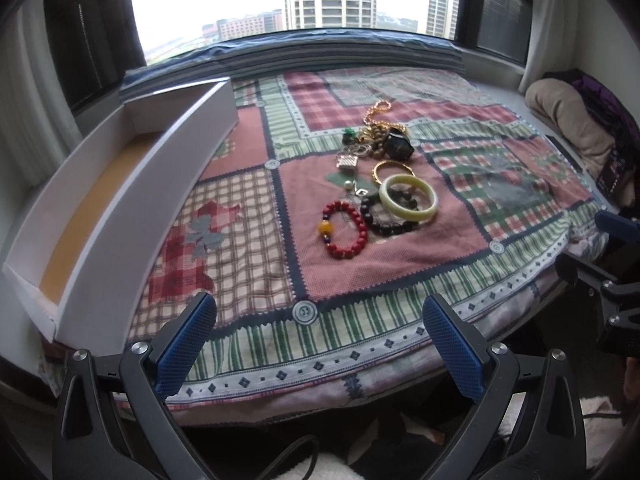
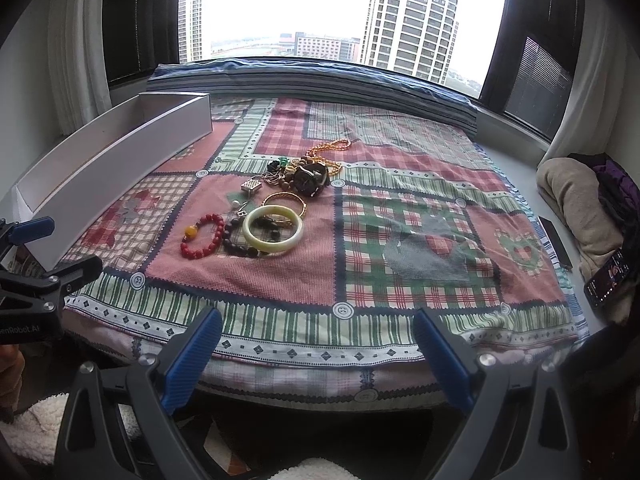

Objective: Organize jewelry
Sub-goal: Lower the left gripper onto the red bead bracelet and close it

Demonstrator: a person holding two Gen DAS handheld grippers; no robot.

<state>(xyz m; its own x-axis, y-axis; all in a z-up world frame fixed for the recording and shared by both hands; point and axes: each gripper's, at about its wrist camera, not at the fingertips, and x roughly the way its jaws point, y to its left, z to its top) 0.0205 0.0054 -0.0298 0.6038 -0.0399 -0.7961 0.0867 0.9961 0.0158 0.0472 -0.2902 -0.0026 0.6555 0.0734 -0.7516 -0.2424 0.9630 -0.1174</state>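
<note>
Jewelry lies heaped on the patchwork quilt [image 1: 248, 216], with the pale green bangle [image 1: 408, 198] as its nearest big piece: a red bead bracelet [image 1: 344, 228] just left of it, dark beads [image 1: 384, 220] touching it, a gold bangle [image 1: 394, 170] just behind, a black watch [image 1: 398, 144] and gold chain [image 1: 376, 114] farther back. Well left of the bangle sits a long white box [image 1: 120, 200]. Left gripper [image 1: 318, 344] and right gripper [image 2: 318, 352] hover at the quilt's near edge, both spread wide, holding nothing.

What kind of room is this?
Probably a bedroom high up in a flat. A patchwork quilt covers a padded window seat or bed, tall tower blocks show through the window, and curtains hang at the sides.
</note>
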